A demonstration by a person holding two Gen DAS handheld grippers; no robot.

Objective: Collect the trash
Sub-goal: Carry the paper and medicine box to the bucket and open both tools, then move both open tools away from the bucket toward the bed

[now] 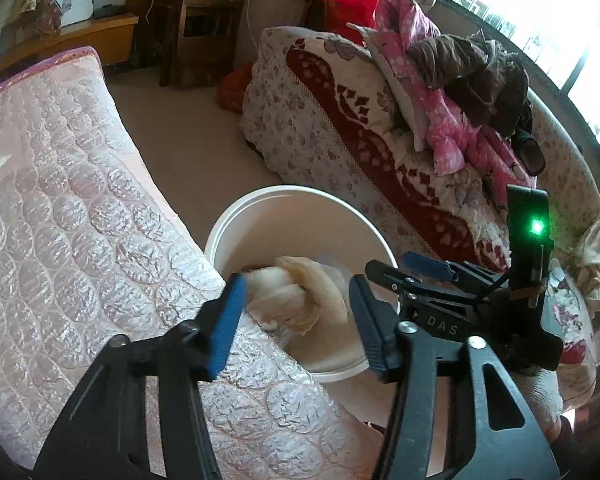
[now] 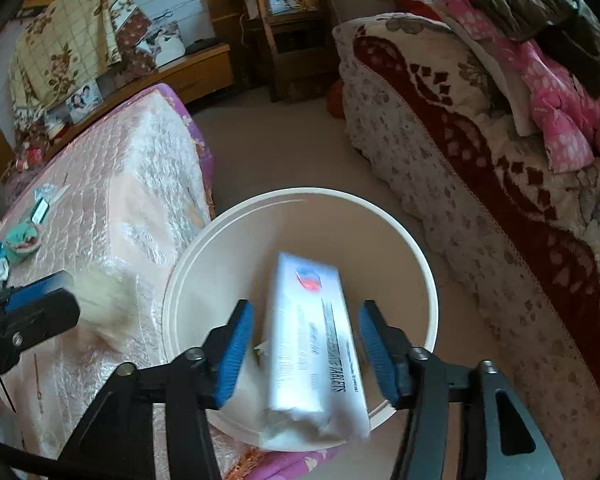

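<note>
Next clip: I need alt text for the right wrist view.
A white tablet box sits blurred between the open pads of the right hand-held gripper, above a white bucket on the floor. A pink quilted surface lies left, a floral sofa right.

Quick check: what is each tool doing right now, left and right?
Left tool: open, crumpled tissue loose between its pads over the white bucket.
Right tool: open, white tablet box between its pads, not gripped.
</note>
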